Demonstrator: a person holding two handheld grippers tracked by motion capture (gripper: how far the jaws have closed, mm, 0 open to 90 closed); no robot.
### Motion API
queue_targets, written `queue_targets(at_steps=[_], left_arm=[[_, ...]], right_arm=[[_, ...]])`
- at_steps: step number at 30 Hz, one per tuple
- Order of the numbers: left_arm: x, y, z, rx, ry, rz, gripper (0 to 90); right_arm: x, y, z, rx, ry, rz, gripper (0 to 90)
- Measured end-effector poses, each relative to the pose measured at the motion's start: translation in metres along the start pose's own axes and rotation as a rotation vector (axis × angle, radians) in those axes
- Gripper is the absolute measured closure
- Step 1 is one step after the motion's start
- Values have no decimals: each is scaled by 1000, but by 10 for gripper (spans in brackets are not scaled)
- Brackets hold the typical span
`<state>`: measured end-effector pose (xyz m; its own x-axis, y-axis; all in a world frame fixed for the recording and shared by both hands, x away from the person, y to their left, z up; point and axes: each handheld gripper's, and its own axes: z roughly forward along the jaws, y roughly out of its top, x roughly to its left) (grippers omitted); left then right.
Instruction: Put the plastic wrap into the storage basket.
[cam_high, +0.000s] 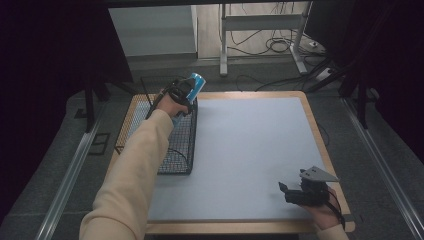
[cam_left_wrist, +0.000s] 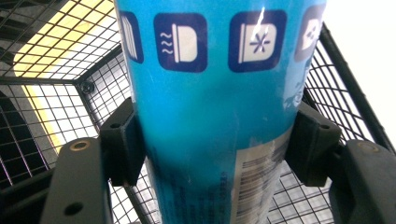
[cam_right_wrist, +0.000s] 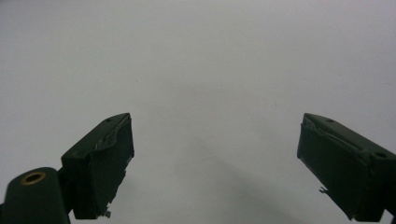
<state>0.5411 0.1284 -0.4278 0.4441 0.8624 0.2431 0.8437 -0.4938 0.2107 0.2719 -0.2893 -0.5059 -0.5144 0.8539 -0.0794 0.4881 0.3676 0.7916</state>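
A blue cylindrical can (cam_high: 196, 83) with white icons and a barcode label is held above the far end of a black wire basket (cam_high: 176, 150) at the table's left. My left gripper (cam_high: 186, 94) is shut on the can (cam_left_wrist: 219, 107), its two black pads (cam_left_wrist: 122, 140) pressing its sides. Basket mesh (cam_left_wrist: 56, 93) lies below and around the can. Near the table's front right corner, my right gripper (cam_high: 292, 192) stands open over the grey mat (cam_right_wrist: 196, 60), with nothing between its fingers (cam_right_wrist: 100, 163).
A grey mat (cam_high: 240, 150) covers the wooden table (cam_high: 315, 125). The basket stands along the table's left edge. Beyond the far edge are a metal frame's legs (cam_high: 223, 50) and loose cables (cam_high: 270, 45) on the floor.
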Motion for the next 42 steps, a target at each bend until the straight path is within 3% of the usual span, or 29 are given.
queue_targets(at_steps=[4,9,13,17,19,22,25,29,34,39,42], left_arm=[[-2,0,-1,-9,20,29,301],[0,-5,-9,-37,30,2,234],[0,-15,-27,-96,3,-25,181],[-9,-28,-44,-133,-42,-17,165],[-15,-34,-52,-168,-68,-14,160],[-30,-47,-66,-264,-90,-18,165],[-47,-61,-77,-327,-157,7,181],[-70,-77,-84,-358,-203,65,184],[-95,-97,-89,-418,-315,98,185],[-117,-117,-86,-445,-355,135,188],[-131,-128,-81,-454,-350,164,188]], right_arm=[[0,0,0,3,5,-1,112],[1,0,-1,0,5,-6,112],[0,0,-1,3,5,-3,112],[2,1,-1,-1,4,-4,112],[3,1,-2,-4,2,-9,112],[4,1,-2,-5,3,-13,112],[4,1,-2,-3,4,-14,112],[5,1,-1,-1,1,-15,112],[6,2,-2,-3,-2,-15,112],[7,1,-2,-2,4,-19,112],[7,2,-2,-2,3,-21,112]])
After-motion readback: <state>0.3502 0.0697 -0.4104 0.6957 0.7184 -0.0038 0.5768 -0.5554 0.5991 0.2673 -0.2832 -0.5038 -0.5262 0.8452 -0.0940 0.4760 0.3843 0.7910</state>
